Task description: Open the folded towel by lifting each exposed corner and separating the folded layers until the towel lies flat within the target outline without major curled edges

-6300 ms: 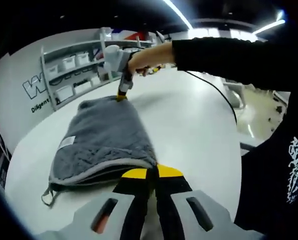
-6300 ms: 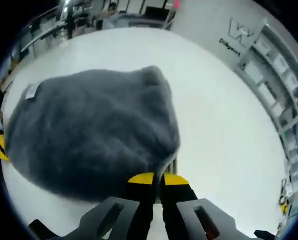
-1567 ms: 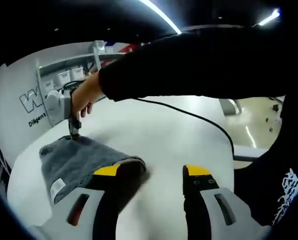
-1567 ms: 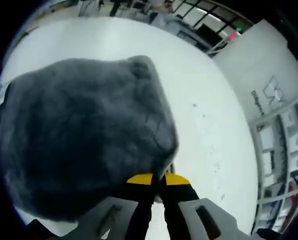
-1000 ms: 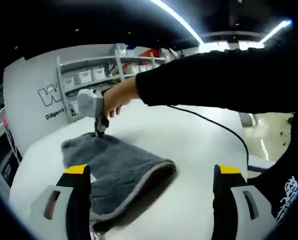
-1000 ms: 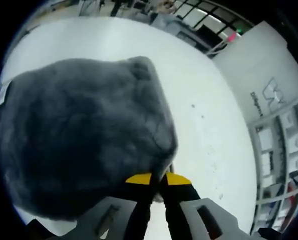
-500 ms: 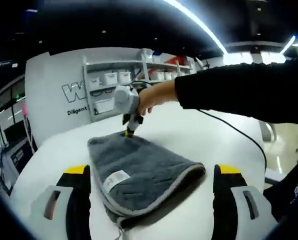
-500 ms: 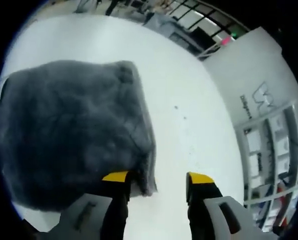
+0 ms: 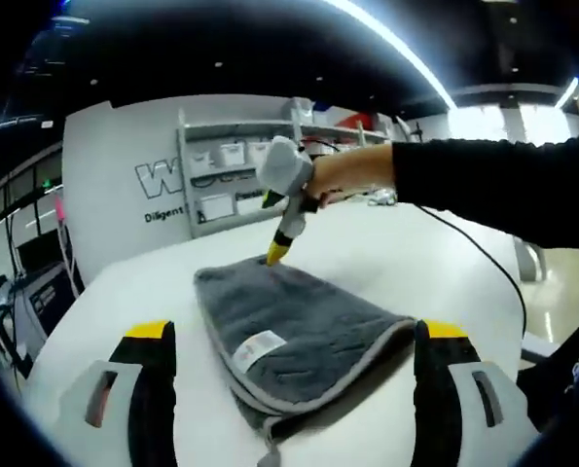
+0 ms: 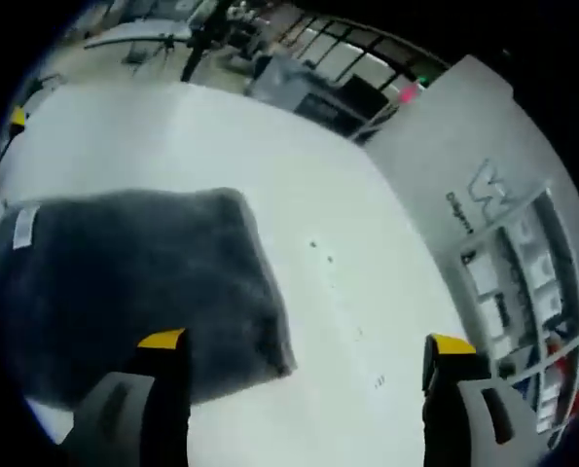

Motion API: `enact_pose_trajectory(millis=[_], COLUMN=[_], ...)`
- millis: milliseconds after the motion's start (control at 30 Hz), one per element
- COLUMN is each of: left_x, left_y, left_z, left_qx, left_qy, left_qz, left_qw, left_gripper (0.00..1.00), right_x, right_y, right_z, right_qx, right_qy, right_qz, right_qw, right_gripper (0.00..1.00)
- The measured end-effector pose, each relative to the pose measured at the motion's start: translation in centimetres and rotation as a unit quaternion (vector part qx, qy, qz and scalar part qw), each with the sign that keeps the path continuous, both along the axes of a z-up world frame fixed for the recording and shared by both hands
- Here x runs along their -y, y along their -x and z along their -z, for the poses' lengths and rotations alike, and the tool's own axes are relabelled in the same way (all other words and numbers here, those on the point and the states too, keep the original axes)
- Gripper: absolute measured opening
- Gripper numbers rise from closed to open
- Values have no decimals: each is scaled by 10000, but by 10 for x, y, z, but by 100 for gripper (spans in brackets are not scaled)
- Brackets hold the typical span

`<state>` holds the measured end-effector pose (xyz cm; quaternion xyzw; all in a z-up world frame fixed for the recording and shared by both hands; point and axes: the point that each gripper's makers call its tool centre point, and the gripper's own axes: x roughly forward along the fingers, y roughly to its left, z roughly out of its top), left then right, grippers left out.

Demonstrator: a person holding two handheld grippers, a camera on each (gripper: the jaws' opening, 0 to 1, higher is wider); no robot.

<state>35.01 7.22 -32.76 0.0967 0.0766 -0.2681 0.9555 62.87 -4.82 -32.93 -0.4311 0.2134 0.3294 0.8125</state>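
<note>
The towel [image 9: 294, 336] lies on the worktop [image 10: 367, 321], folded double, nothing opened yet. Left gripper [image 9: 294, 336] and right gripper [image 10: 304, 355] both hover with fingers apart, holding nothing.

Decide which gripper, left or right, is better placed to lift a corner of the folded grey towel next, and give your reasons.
Probably the right gripper: in the left gripper view it hangs open-jawed just above the far corner of the folded grey towel. The left gripper is open too, but looks held back, its jaws either side of the towel's near edge.
</note>
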Motion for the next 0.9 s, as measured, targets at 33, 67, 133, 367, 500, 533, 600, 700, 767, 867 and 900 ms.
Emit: enact_pose_trajectory(millis=[33, 67, 133, 367, 500, 533, 600, 700, 767, 867, 900], left_x=[-2, -4, -7, -13, -13, -13, -14, -15, -16, -20, -20], left_y=[0, -1, -2, -6, -9, -9, -11, -11, -12, -14, -14], left_z=[-2, -4, -7, -13, -13, -14, -18, -21, -22, -22, -21], left_qx=[14, 30, 66, 98, 37, 36, 52, 88, 100, 102, 96], left_qy=[12, 41, 86, 78, 103, 99, 123, 146, 156, 166, 180], left_qz=[-29, -59, -110, -89, -31, -17, -21, -47, -75, -127, -140], left_qw=[10000, 10000, 9999, 9999, 9999, 9999, 9999, 9998, 9998, 9997, 9997], left_gripper=[100, 100, 100, 100, 100, 100, 100, 100, 100, 100, 100], right_x=[-1, -3, -6, 11, 15, 17, 20, 23, 26, 30, 31], right_y=[3, 10, 22, 60, 80, 85, 93, 102, 110, 123, 127], right_z=[-5, -9, -18, -24, -28, -28, -30, -35, -37, -41, -41], right_qx=[31, 11, -10, 97, 238, 280, 373, 472, 504, 577, 611], right_qy=[-190, -385, -799, -1503, -1870, -1897, -1969, -2195, -2322, -2562, -2607], right_qz=[52, 90, 130, 611, 627, 635, 640, 688, 696, 732, 721], right_qw=[9998, 9992, 9967, 9867, 9801, 9794, 9776, 9720, 9689, 9621, 9608], right_gripper=[100, 100, 100, 100, 100, 100, 100, 100, 100, 100, 100])
